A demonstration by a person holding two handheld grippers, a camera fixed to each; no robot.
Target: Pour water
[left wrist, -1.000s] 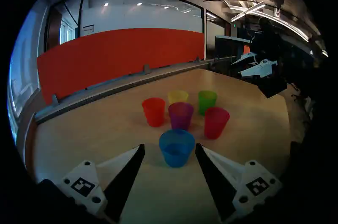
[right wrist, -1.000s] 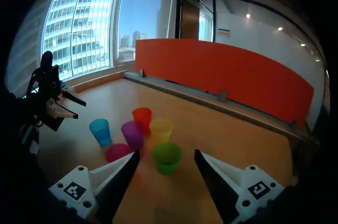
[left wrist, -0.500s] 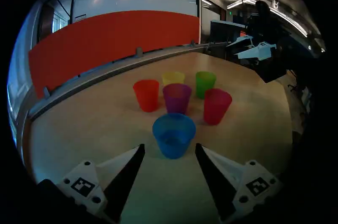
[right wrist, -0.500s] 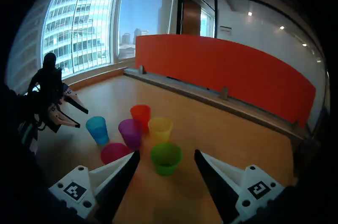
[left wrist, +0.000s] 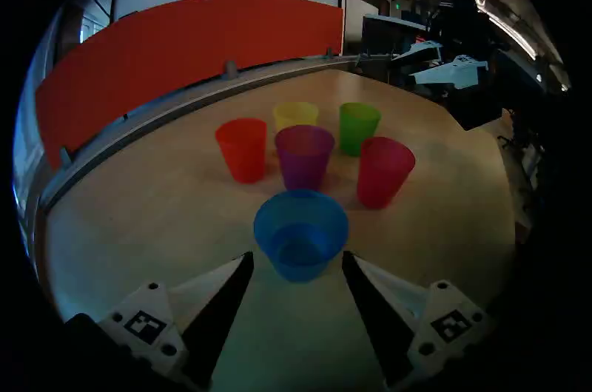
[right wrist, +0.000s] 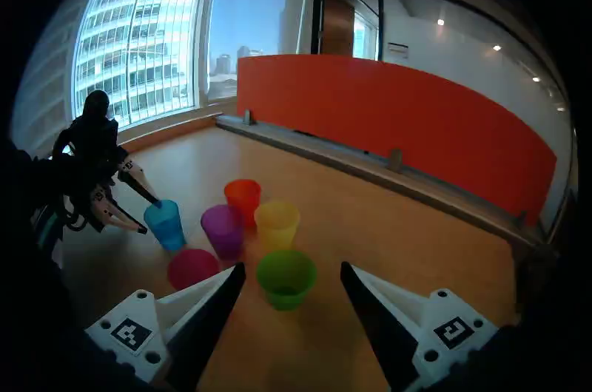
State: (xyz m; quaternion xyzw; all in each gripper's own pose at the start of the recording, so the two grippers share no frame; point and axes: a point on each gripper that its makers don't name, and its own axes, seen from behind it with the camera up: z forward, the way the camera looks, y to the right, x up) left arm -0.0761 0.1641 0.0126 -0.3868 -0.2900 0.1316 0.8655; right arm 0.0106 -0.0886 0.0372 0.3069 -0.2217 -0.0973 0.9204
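Observation:
Several plastic cups stand grouped on a wooden table. In the left gripper view the blue cup is closest, upright, just ahead of my open left gripper, whose fingertips sit at either side of its base without touching it. Behind it stand orange, purple, yellow, green and pink-red cups. In the right gripper view my right gripper is open, with the green cup between and just beyond its fingertips. The left gripper shows there beside the blue cup.
A long orange partition with a grey rail runs along the table's far edge. Large windows lie at the left in the right gripper view. The right gripper and the dark arm holding it hang beyond the cups in the left gripper view.
My left gripper has moved forward: the blue cup has grown larger and now sits at its fingertips. The right gripper has drifted a little nearer the green cup.

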